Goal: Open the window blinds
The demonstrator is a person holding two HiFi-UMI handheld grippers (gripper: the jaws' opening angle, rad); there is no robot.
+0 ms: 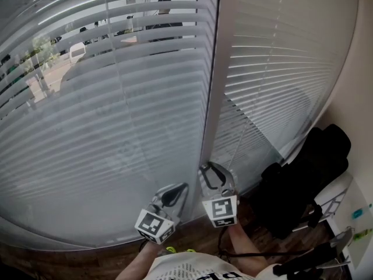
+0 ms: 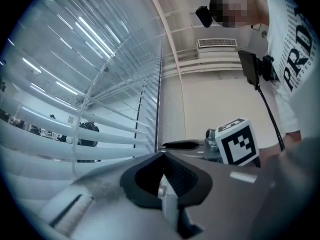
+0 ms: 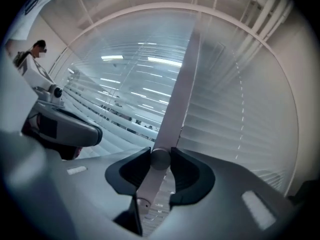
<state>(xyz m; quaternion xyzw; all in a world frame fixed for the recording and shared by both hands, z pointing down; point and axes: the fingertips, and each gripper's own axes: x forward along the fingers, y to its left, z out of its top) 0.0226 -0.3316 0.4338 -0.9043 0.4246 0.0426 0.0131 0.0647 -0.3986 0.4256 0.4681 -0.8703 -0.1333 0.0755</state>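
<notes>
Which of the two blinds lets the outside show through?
The left blind: you can see outside between its upper slats. The right blind is closed flat.

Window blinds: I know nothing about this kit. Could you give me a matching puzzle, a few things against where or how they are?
Things:
1 left white slatted blind
2 right white slatted blind
3 pale grey blind rod
4 black fabric bag

Places or states:
A low at the head view's far right
B slats shut flat
C clamped in the right gripper
D slats tilted, outdoors showing through

Pairs: 1-D, 2-B, 3-C, 4-A.
</notes>
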